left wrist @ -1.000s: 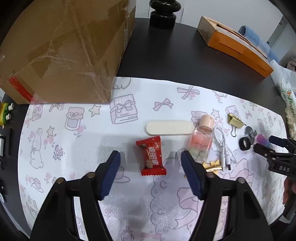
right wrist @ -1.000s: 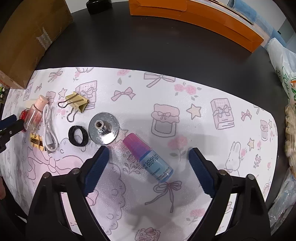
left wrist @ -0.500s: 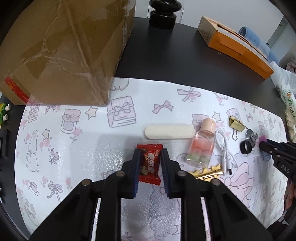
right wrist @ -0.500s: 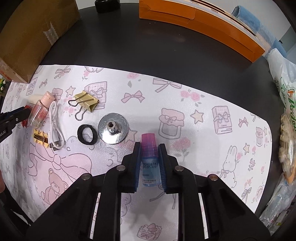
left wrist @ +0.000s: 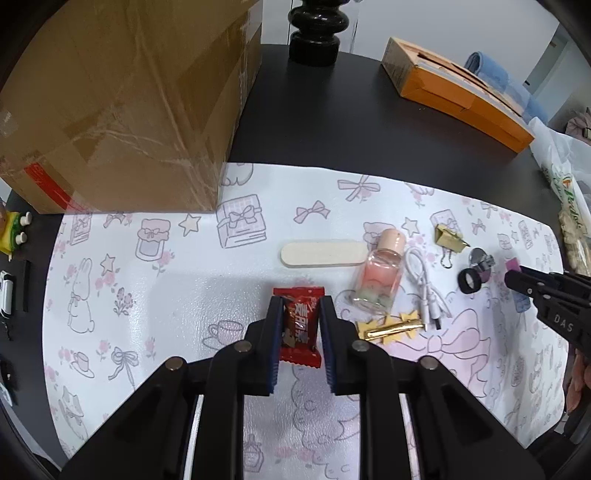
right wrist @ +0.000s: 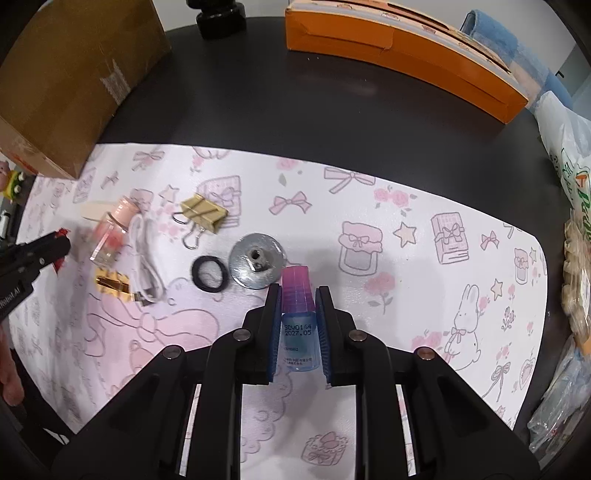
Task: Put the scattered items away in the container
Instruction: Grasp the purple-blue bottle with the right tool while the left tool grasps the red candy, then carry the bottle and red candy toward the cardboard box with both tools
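Beyond the patterned mat (left wrist: 166,280), bare dark surface (left wrist: 332,122) is lying open as far as the cardboard box (left wrist: 122,99). On the mat, the left hand-held gripper (left wrist: 300,325) is pinching the red candy packet (left wrist: 298,326), and the right hand-held gripper (right wrist: 297,317) is pinching the blue bottle (right wrist: 297,325). A nail file (left wrist: 323,253) and small clutter are sitting on the mat between them.

A pink patterned mat (left wrist: 184,280) covers the near part of a black table (left wrist: 332,122), on whose far side an orange carton (right wrist: 406,55) lies beside a blue towel (right wrist: 491,33), with a black round stand (left wrist: 314,33) at the far edge.
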